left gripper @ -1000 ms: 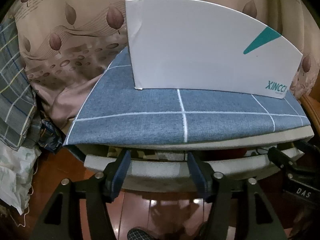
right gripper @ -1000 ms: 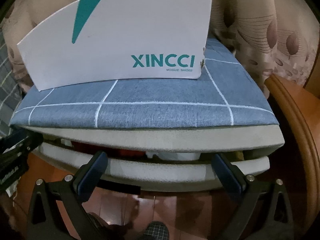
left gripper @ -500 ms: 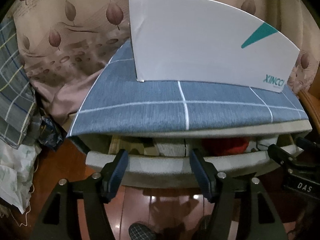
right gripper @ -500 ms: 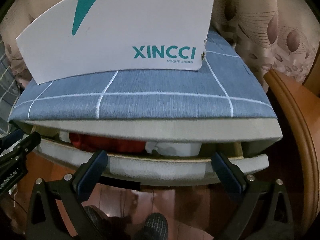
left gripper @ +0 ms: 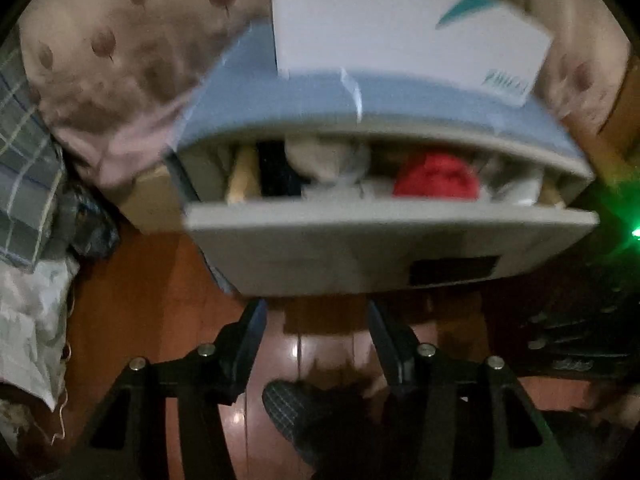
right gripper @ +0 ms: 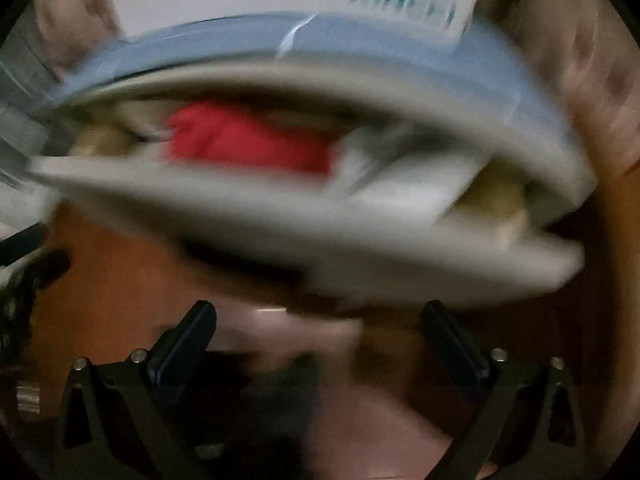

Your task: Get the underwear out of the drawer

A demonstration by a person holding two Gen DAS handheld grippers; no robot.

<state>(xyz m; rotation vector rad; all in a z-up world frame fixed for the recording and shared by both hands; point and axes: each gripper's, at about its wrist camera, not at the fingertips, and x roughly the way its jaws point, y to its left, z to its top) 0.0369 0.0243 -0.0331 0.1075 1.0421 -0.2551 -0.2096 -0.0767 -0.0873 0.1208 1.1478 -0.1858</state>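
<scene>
Motion blur is smearing both views, the right wrist view worst. The drawer [left gripper: 384,240] is standing open, its cabinet top cutting off the back of its contents. Underwear is lying inside as soft bundles: a red piece [left gripper: 436,178] right of centre, a pale piece [left gripper: 324,160] and a dark one [left gripper: 276,176] toward the left edge. Left gripper [left gripper: 316,320] jaws are closing on nothing; right gripper [right gripper: 320,320] jaws are spread, empty.
</scene>
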